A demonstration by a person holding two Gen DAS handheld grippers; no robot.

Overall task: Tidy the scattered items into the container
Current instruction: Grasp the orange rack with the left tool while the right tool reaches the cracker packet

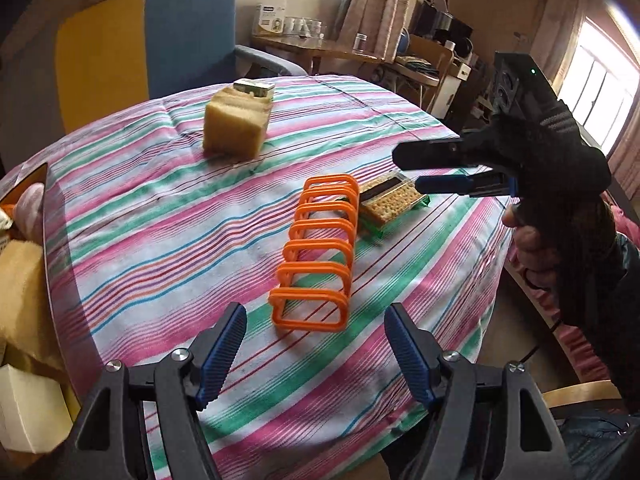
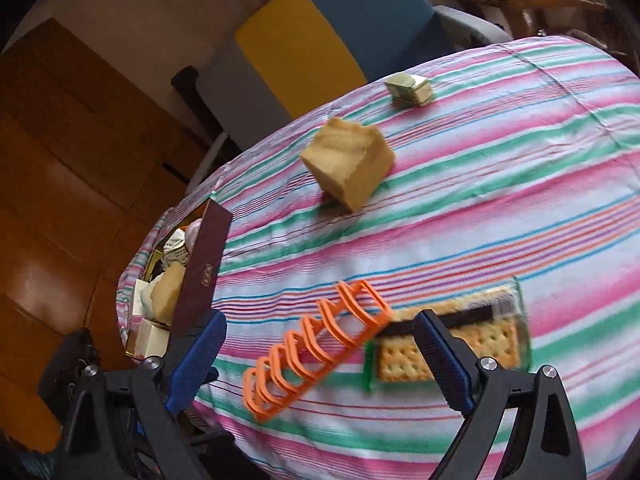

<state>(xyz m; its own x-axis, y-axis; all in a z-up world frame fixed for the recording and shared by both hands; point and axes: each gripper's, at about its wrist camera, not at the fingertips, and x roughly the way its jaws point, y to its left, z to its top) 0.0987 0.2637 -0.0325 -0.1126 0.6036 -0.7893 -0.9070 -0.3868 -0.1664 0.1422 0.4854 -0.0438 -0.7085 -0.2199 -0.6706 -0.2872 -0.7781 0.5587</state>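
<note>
An orange ringed rack (image 1: 318, 250) lies on the striped tablecloth (image 1: 160, 232), with a clear pack of crackers (image 1: 390, 202) just behind it. A tan sponge block (image 1: 236, 124) and a small green-gold box (image 1: 254, 88) sit farther back. My left gripper (image 1: 316, 356) is open and empty, just short of the rack. My right gripper (image 1: 408, 170) hovers open above the crackers. In the right wrist view the right gripper (image 2: 320, 360) is open over the rack (image 2: 316, 340) and crackers (image 2: 452, 344). The container (image 2: 200, 268), a dark maroon box, stands at the table's left edge holding several items.
A blue and yellow chair (image 1: 148, 44) stands behind the table. A wooden side table (image 1: 320, 46) with boxes and clutter is at the back. The container's contents (image 1: 20, 280) show at the left edge of the left wrist view. Wooden floor (image 2: 60, 200) lies beyond the table's left edge.
</note>
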